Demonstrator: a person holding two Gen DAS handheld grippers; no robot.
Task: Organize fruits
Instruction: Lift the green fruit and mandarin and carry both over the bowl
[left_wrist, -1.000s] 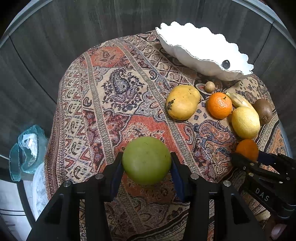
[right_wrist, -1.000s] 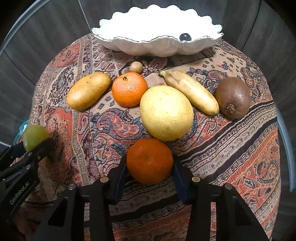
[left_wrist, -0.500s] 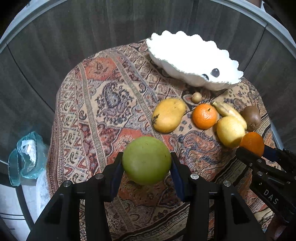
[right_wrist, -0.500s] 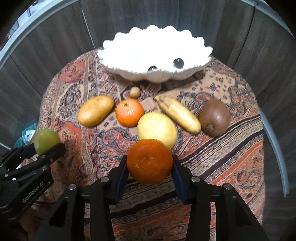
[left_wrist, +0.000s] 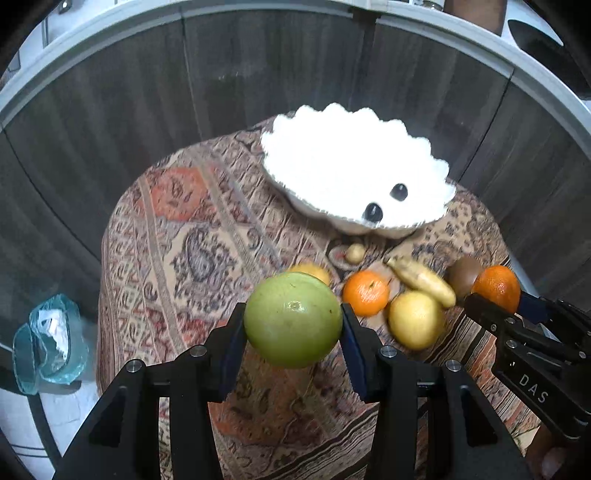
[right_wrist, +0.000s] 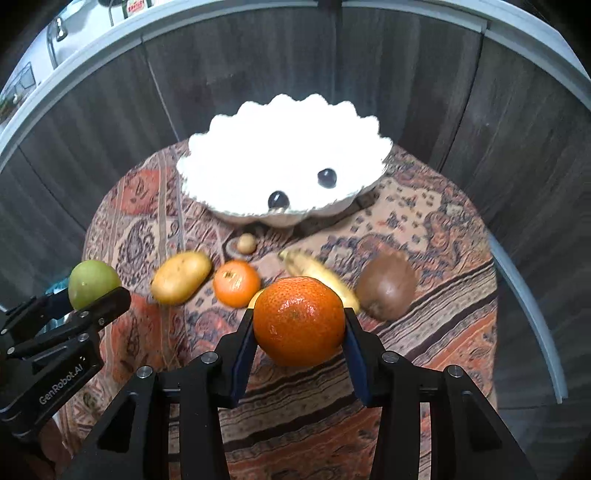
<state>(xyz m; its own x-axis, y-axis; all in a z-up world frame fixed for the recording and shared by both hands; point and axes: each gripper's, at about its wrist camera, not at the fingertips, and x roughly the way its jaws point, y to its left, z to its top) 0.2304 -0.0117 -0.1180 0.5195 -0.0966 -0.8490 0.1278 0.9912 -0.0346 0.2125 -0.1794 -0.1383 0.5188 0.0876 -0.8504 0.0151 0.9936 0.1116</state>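
My left gripper is shut on a green apple and holds it high above the patterned tablecloth. My right gripper is shut on an orange, also lifted; it shows at the right of the left wrist view. A white scalloped bowl at the back holds two dark round fruits. On the cloth lie a mango, a second orange, a banana, a kiwi, a lemon and a small round fruit.
The table is small and round, with dark wood panel walls close behind it. A blue-green glass vessel stands low at the left, off the table's edge. The left side of the cloth bears no fruit.
Both grippers have risen and pulled back with their fruit, so the table looks smaller and farther. The bowl's inside and both dark fruits now show.
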